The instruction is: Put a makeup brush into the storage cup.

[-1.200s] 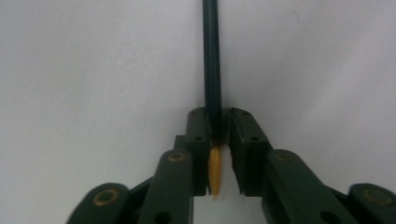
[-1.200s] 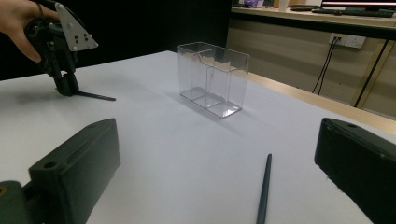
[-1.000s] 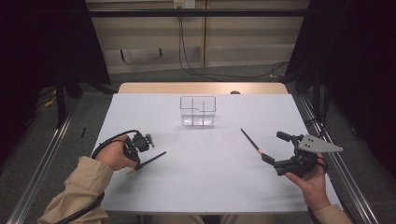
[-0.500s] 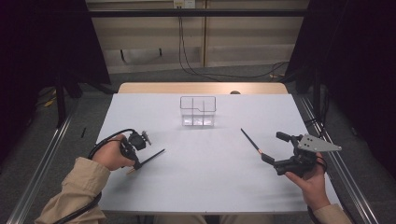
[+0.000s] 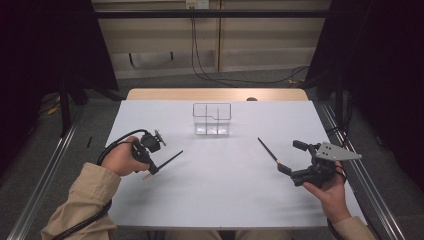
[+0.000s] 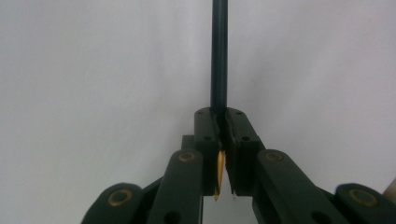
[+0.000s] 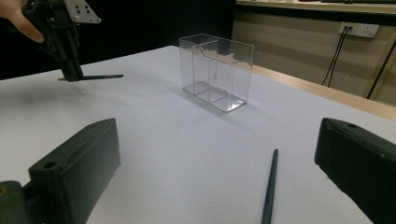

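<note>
Kept a pencil point(image 5: 170, 159) pinched in the left hand-held gripper point(image 5: 149, 171) left of the clear organizer point(image 5: 212, 120), hardly moved; left the right hand-held gripper point(image 5: 291, 157) wide.

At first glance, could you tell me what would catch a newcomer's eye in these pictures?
Probably the clear plastic holder, standing alone toward the far middle of the white table. Next, the left gripper, shut on a dark pencil near the left edge, and the open right gripper with a second pencil lying between its jaws.
</note>
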A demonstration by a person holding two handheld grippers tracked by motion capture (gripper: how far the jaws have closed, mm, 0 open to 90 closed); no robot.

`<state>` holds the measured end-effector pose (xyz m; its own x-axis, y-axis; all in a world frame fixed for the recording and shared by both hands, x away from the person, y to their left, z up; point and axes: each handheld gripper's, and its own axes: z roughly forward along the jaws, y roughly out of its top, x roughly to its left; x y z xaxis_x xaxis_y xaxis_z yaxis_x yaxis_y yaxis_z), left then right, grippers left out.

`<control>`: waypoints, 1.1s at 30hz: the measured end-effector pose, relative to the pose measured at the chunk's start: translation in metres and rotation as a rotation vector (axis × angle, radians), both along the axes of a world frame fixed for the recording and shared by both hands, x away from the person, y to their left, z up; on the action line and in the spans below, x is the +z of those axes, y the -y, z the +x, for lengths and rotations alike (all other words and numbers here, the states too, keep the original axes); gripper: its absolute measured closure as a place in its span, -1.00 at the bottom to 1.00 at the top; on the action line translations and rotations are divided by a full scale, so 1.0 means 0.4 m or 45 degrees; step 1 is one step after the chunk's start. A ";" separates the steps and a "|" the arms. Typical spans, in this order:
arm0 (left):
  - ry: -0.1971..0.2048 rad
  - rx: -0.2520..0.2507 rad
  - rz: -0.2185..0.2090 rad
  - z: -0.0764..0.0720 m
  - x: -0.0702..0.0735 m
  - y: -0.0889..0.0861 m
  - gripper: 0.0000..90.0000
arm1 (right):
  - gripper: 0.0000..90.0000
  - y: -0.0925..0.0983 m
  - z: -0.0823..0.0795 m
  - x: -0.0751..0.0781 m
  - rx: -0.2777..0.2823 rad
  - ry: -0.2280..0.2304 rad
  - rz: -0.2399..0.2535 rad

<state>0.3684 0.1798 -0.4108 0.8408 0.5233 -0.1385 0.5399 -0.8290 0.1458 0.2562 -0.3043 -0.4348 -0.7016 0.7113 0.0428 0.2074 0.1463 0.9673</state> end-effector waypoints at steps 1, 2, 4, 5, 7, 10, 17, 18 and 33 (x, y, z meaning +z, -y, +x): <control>0.004 -0.004 -0.009 0.000 0.004 0.006 0.88 | -1.00 0.000 0.002 -0.001 0.005 -0.004 0.002; 0.009 -0.018 -0.011 0.001 0.008 0.012 0.88 | -1.00 -0.001 0.003 -0.001 0.004 -0.006 0.004; 0.011 -0.024 -0.027 0.000 0.011 0.027 0.88 | -1.00 -0.004 0.008 0.001 0.014 0.001 0.003; 0.011 -0.030 -0.028 0.000 0.012 0.032 0.88 | -1.00 -0.006 0.010 0.002 0.017 0.004 0.010; 0.006 -0.051 -0.028 -0.002 0.012 0.045 0.88 | -1.00 -0.012 0.012 0.004 0.027 0.008 0.011; 0.011 -0.053 -0.045 -0.008 0.013 0.067 0.88 | -1.00 -0.020 0.015 0.003 0.041 0.004 0.008; 0.016 -0.117 -0.035 -0.010 0.032 0.104 0.88 | -1.00 -0.034 0.026 0.004 0.075 0.001 0.008; 0.027 -0.114 -0.043 -0.011 0.034 0.110 0.88 | -1.00 -0.035 0.028 0.005 0.083 0.001 0.007; 0.035 -0.214 -0.091 -0.004 0.031 0.214 0.88 | -1.00 -0.055 0.054 0.015 0.114 -0.002 0.002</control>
